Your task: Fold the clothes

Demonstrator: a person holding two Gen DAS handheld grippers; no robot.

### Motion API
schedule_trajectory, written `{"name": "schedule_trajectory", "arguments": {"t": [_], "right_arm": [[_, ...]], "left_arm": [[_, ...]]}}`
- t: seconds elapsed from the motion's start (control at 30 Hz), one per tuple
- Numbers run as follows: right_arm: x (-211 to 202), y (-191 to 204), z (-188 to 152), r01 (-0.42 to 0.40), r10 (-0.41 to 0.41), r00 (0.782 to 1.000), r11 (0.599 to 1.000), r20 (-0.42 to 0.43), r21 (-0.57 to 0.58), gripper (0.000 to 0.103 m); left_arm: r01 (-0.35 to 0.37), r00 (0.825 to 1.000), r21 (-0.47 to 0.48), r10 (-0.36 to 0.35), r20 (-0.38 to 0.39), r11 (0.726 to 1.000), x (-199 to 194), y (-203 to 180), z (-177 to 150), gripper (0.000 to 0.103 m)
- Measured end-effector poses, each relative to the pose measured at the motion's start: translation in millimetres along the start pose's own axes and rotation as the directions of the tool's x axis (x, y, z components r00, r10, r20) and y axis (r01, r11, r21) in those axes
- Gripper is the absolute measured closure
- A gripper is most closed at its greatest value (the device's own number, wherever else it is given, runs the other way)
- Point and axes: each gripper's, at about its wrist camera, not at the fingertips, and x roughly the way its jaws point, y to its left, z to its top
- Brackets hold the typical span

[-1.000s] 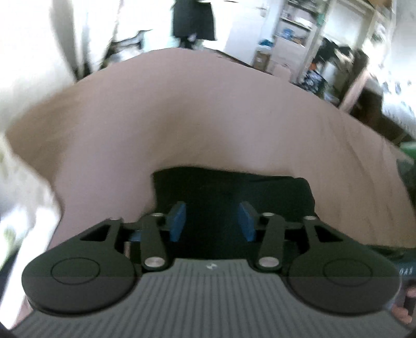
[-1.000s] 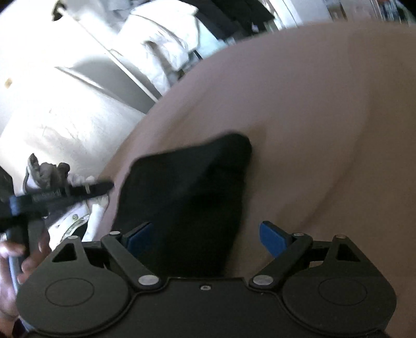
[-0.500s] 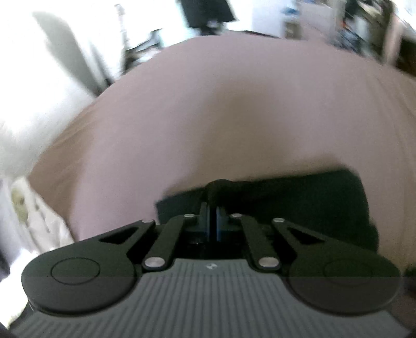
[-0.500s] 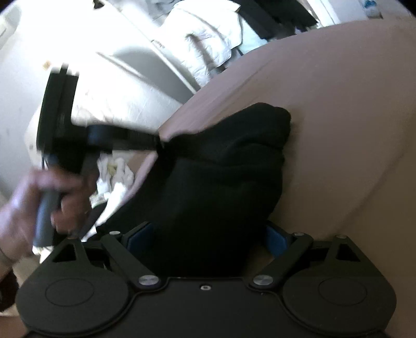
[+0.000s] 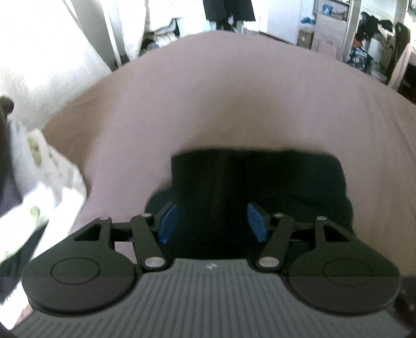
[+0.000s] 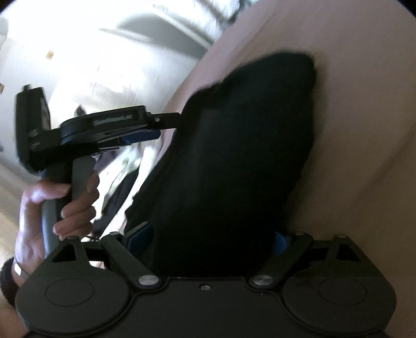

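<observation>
A black garment (image 5: 260,179) lies folded into a compact block on the pink bed sheet (image 5: 234,91). My left gripper (image 5: 212,223) is open just above the garment's near edge, with both blue pads apart and nothing pinched. In the right wrist view the same garment (image 6: 241,156) runs up from between the right gripper's spread fingers; the right gripper (image 6: 210,238) is open around its near end. The left gripper (image 6: 163,124) shows side-on at the garment's left edge, held by a hand (image 6: 65,202).
White bedding with a faint print (image 5: 41,182) is bunched at the bed's left side. Shelves and clutter (image 5: 364,52) stand beyond the far right edge. A dark hanging garment (image 5: 226,10) and white walls are behind the bed.
Half a second ago my left gripper was shut on a fold of the black garment; it has let go and opened. The garment now lies flatter, and the right gripper stayed open.
</observation>
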Motion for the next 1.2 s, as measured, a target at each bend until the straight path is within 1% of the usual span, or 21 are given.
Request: {"name": "schedule_trajectory", "arguments": {"t": [0.1,0.17,0.2,0.23,0.27,0.3,0.33,0.4,0.43,0.63,0.67,0.73,0.77,0.8,0.87,0.93,1.03,1.1,1.13,1.17,1.2], "right_arm": [[-3.3,-1.0,-4.2,-0.043,0.047,0.998,0.996,-0.045,0.075,0.01],[-4.1,0.3,-9.2,-0.057,0.063,0.996,0.993,-0.057,0.106,0.011],[-4.5,1.0,-11.7,-0.063,0.071,0.995,0.991,-0.063,0.121,0.013],[-4.3,2.9,-15.2,-0.049,0.057,0.997,0.992,-0.057,0.12,0.026],[-3.6,0.3,-16.9,-0.027,0.034,0.998,0.99,-0.049,0.138,0.055],[-2.9,-2.8,-18.4,-0.003,0.01,0.999,0.987,-0.04,0.159,0.066],[-3.7,-8.1,-20.0,-0.019,0.025,0.999,0.981,-0.029,0.194,0.071],[-5.8,-19.4,-23.3,-0.061,0.064,0.998,0.962,-0.003,0.266,0.075],[-9.9,-18.6,-25.3,-0.071,0.073,0.997,0.96,0.004,0.272,0.075],[-17.9,-1.5,-25.8,-0.098,0.098,0.995,0.967,0.013,0.235,0.077],[-18.5,0.5,-25.4,-0.103,0.102,0.995,0.967,0.016,0.233,0.077],[-20.2,1.1,-28.1,-0.101,0.1,0.995,0.969,0.014,0.226,0.078],[-20.4,0.9,-28.5,-0.099,0.098,0.995,0.968,0.014,0.229,0.078],[-23.1,-0.8,-29.3,-0.106,0.105,0.994,0.965,0.019,0.239,0.079],[-28.3,-1.3,-30.4,-0.125,0.121,0.992,0.959,0.031,0.253,0.08],[-32.0,4.2,-30.6,-0.142,0.136,0.99,0.958,0.039,0.249,0.08],[-34.7,18.3,-31.0,-0.149,0.146,0.989,0.96,0.027,0.236,0.08],[-34.3,28.1,-32.3,-0.101,0.105,0.994,0.977,-0.01,0.186,0.08],[-34.0,33.1,-32.9,-0.076,0.081,0.996,0.985,-0.028,0.158,0.08],[-33.6,38.1,-33.6,-0.051,0.057,0.997,0.99,-0.046,0.13,0.08],[-33.3,43.1,-34.2,-0.026,0.032,0.997,0.995,-0.063,0.101,0.077]], "left_arm": [[-0.018,0.998,0.015,0.019,-0.052,1.0,-11.4,-7.8,-23.8,0.041],[-0.027,0.998,0.033,0.028,-0.05,0.999,-21.7,-10.5,-36.7,0.041],[-0.031,0.999,0.044,0.033,-0.036,0.999,-26.4,-13.1,-42.6,0.041],[-0.039,0.999,0.055,0.041,-0.025,0.998,-30.6,-15.7,-48.2,0.041],[-0.049,0.999,0.065,0.05,-0.014,0.997,-34.7,-17.8,-53.4,0.041],[-0.056,0.998,0.075,0.057,-0.012,0.996,-38.0,-19.7,-57.1,0.041],[-0.061,0.998,0.085,0.063,-0.014,0.994,-40.7,-21.5,-59.8,0.041],[-0.074,0.997,0.12,0.075,0.0,0.99,-56.9,-25.1,-67.7,0.041],[-0.081,0.997,0.14,0.08,0.009,0.987,-66.1,-26.9,-71.9,0.041],[-0.124,0.992,0.253,0.11,0.069,0.96,-121.5,-37.6,-97.2,0.04],[-0.133,0.99,0.261,0.116,0.079,0.956,-131.7,-39.4,-99.8,0.038],[-0.147,0.988,0.262,0.127,0.091,0.954,-151.5,-42.9,-103.0,0.023],[-0.142,0.989,0.255,0.126,0.076,0.956,-157.5,-44.2,-104.6,0.02],[-0.133,0.991,0.244,0.124,0.052,0.961,-162.3,-45.1,-106.2,0.018],[-0.096,0.994,0.193,0.104,-0.032,0.976,-167.6,-42.8,-110.5,0.018],[-0.031,0.993,0.098,0.042,-0.108,0.995,-167.4,-33.6,-117.9,0.018],[0.046,0.994,-0.034,-0.049,-0.094,0.998,-168.1,-15.2,-138.9,0.018],[0.101,0.989,-0.11,-0.111,-0.093,0.989,-153.6,0.3,-151.0,0.018],[0.139,0.982,-0.172,-0.157,-0.101,0.975,-146.1,8.9,-156.5,0.018],[0.18,0.971,-0.246,-0.212,-0.111,0.952,-138.4,17.8,-161.7,0.018],[0.215,0.957,-0.322,-0.265,-0.12,0.922,-130.1,27.5,-167.1,0.018]]}}
